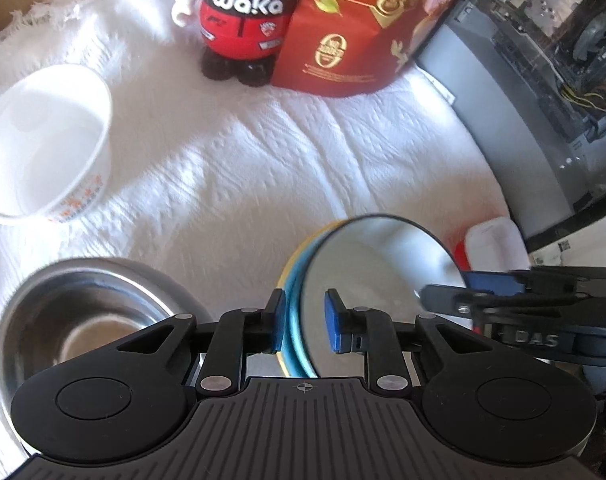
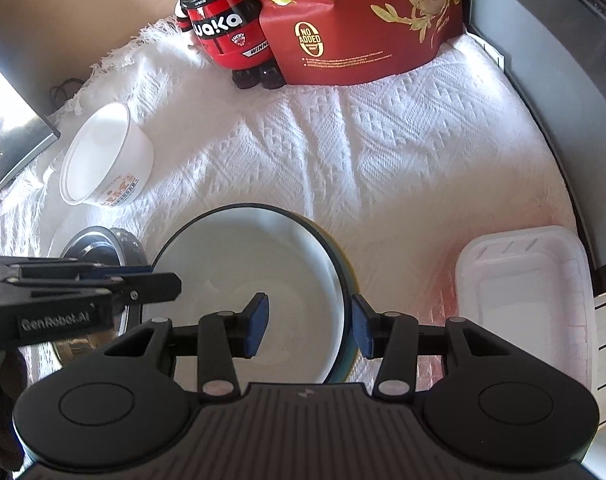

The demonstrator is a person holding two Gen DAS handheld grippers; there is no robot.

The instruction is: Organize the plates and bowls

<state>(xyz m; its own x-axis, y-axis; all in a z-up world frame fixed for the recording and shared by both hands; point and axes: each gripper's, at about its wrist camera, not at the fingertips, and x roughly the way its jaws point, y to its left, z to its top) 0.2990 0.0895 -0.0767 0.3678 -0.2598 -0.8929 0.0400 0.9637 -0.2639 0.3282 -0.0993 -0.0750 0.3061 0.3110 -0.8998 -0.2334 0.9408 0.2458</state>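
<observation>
A bowl (image 1: 383, 264) (image 2: 243, 272), white inside and blue and yellow outside, sits on the white cloth. My left gripper (image 1: 306, 320) straddles its left rim and is open: the outer pad lies close against the blue wall, while the inner pad stands off the rim. My right gripper (image 2: 310, 326) straddles the right rim and is also open, its outer pad by the wall and its inner pad well inside over the white interior. A steel bowl (image 1: 91, 304) (image 2: 103, 244) stands just left of it. Farther left is a white bowl (image 1: 43, 140) (image 2: 103, 160) with an orange pattern.
A clear plastic container (image 2: 523, 292) lies at the right edge of the cloth. A red figurine (image 1: 243, 20) and a red snack bag (image 1: 351, 40) stand at the back. A computer case (image 1: 543, 80) borders the right side, and a monitor (image 2: 7, 120) the left.
</observation>
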